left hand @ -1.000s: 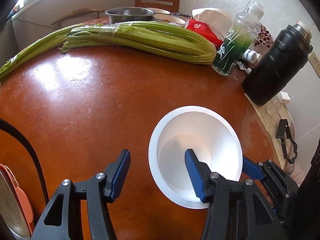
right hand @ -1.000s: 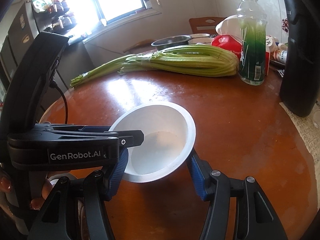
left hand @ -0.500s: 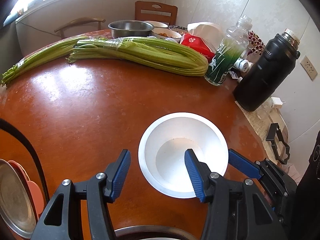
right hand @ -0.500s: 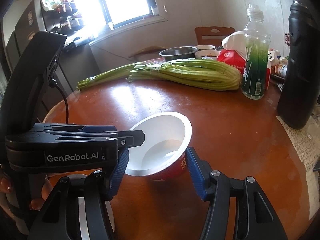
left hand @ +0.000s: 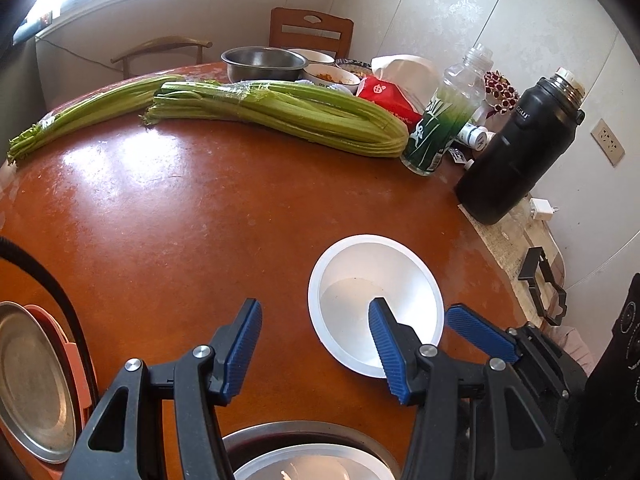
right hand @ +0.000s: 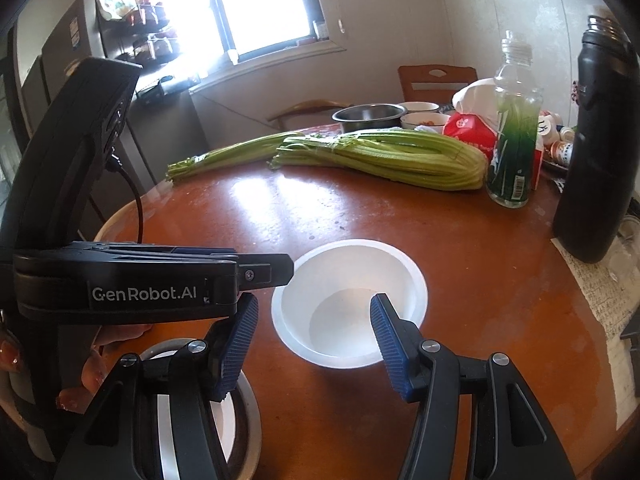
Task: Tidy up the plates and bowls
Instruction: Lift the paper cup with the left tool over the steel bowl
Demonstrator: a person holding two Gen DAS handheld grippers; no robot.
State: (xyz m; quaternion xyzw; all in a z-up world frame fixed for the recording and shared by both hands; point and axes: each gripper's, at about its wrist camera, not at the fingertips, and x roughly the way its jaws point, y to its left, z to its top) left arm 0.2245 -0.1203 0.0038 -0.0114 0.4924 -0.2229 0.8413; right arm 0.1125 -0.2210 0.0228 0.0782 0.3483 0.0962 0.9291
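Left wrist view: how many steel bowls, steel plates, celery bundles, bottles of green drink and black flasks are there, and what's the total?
Steel bowls: 2
Steel plates: 1
Celery bundles: 2
Bottles of green drink: 1
Black flasks: 1
Total: 7

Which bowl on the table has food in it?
The small white bowl behind the celery, holding orange food. The steel bowl beside it and the near white bowl look empty.
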